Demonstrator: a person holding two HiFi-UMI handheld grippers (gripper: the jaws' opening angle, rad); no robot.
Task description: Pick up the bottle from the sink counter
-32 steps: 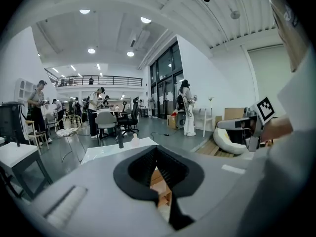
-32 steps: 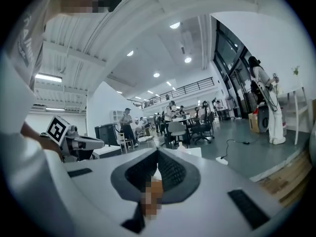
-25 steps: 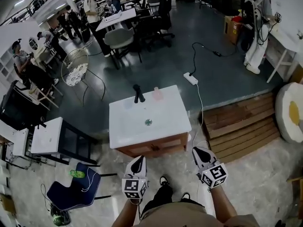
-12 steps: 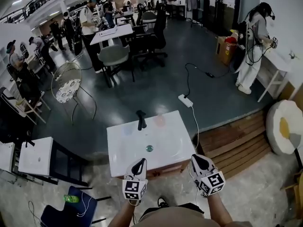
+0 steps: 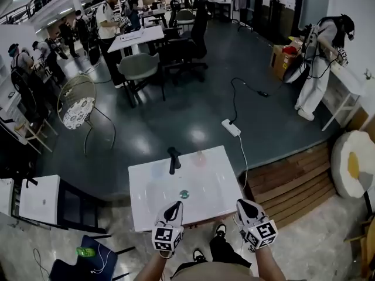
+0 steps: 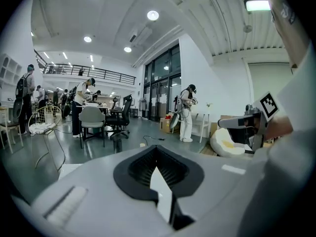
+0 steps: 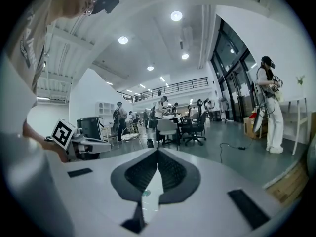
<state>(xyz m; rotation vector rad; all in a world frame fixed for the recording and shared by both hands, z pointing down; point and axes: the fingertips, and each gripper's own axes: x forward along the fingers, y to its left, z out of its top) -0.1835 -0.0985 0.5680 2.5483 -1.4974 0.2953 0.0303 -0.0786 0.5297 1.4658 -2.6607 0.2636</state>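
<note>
A white sink counter (image 5: 206, 211) stands in the middle of the head view, with a black faucet (image 5: 174, 160) at its far edge and a small drain (image 5: 184, 194) in the basin. A pale pink bottle (image 5: 199, 157) stands just right of the faucet, faint in this view. My left gripper (image 5: 176, 205) and right gripper (image 5: 241, 204) reach the counter's near edge, both well short of the bottle. The left gripper (image 6: 157, 149) and the right gripper (image 7: 158, 151) each show pads meeting, with nothing between them. The faucet (image 7: 149, 143) shows beyond the right jaws.
A power strip (image 5: 231, 127) and its cable lie on the dark floor behind the counter. Wooden steps (image 5: 293, 183) are at the right, a white side table (image 5: 41, 199) and a blue chair (image 5: 88, 262) at the left. Several people, desks and chairs fill the room beyond.
Both grippers have moved forward from the floor in front of the counter to its near edge. The counter now sits lower and closer in the head view.
</note>
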